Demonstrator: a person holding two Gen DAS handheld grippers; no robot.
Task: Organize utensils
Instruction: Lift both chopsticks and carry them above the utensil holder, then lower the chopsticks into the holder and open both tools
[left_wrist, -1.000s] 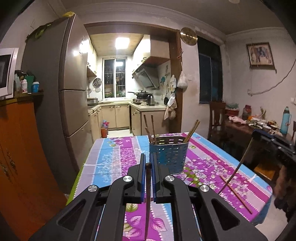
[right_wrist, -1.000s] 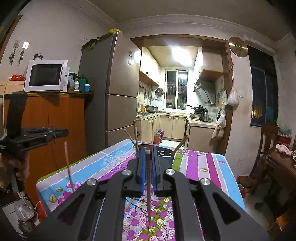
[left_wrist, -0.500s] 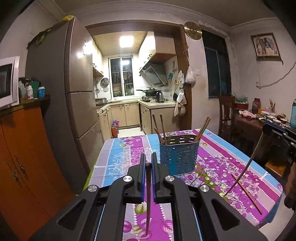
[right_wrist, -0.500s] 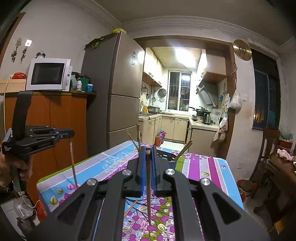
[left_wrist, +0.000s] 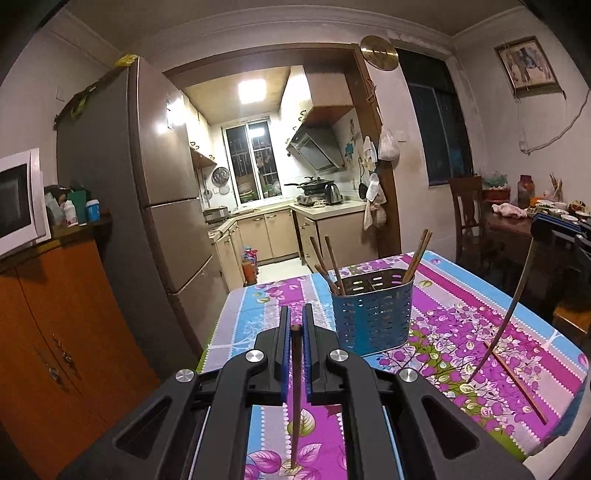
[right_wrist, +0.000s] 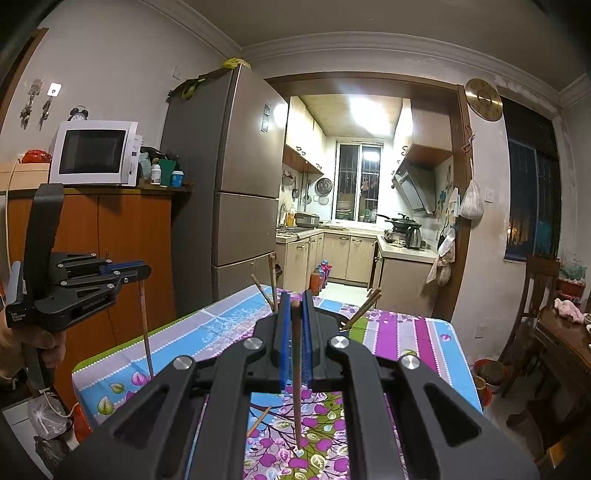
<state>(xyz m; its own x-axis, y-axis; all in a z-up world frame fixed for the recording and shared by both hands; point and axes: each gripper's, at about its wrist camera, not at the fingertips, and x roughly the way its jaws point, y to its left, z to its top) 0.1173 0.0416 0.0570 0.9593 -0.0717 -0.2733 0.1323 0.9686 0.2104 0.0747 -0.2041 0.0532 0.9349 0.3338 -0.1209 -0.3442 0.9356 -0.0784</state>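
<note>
Left gripper (left_wrist: 295, 328) nearer blue holder (left_wrist: 373, 314) of chopsticks (left_wrist: 415, 254); both grippers clamp chopsticks

Floral-cloth table (left_wrist: 461, 295), blue utensil caddy (left_wrist: 373, 321) (w/ chopsticks), loose chopstick (left_wrist: 517, 380) nearby

White microwave (right_wrist: 94, 152) on an orange cabinet (right_wrist: 110, 258), tall steel fridge (right_wrist: 236, 184), round gold clock (right_wrist: 483, 99), framed picture (left_wrist: 528, 62), wooden chair (left_wrist: 467, 218), kettle (right_wrist: 413, 232) stood on the kitchen counter.

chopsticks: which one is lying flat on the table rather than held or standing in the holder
The lone brown wooden chopstick lying on the floral purple tablecloth, right of the blue perforated metal holder; the others stand in it or hang from tongs.
</note>
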